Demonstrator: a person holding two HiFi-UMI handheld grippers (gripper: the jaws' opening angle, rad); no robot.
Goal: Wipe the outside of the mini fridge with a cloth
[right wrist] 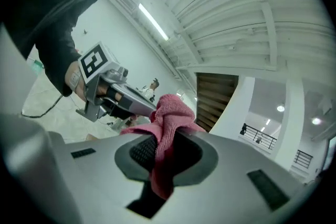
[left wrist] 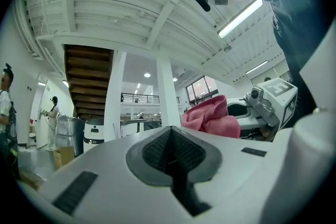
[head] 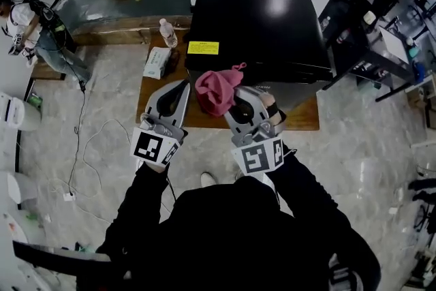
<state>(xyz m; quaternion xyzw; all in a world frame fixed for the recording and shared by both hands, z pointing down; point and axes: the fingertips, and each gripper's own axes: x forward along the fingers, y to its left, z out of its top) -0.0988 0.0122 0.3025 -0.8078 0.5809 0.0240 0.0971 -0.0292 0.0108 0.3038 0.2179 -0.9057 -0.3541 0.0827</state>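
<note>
Right gripper point(right wrist: 164, 148) is clamped on the pink cloth point(right wrist: 170, 113), which bunches up past its jaws. Just to its left, the left gripper point(left wrist: 171, 153) has its jaws pressed together on nothing. Just beyond both, the black mini fridge point(head: 259, 24) stands on a wooden platform point(head: 303, 120).

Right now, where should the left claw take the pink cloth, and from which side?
Grip the loose bunched end of the pink cloth, bulging free beyond the right claw shut on its tail. Probably come from the left, where the shut left claw sits beside it; open first.
</note>
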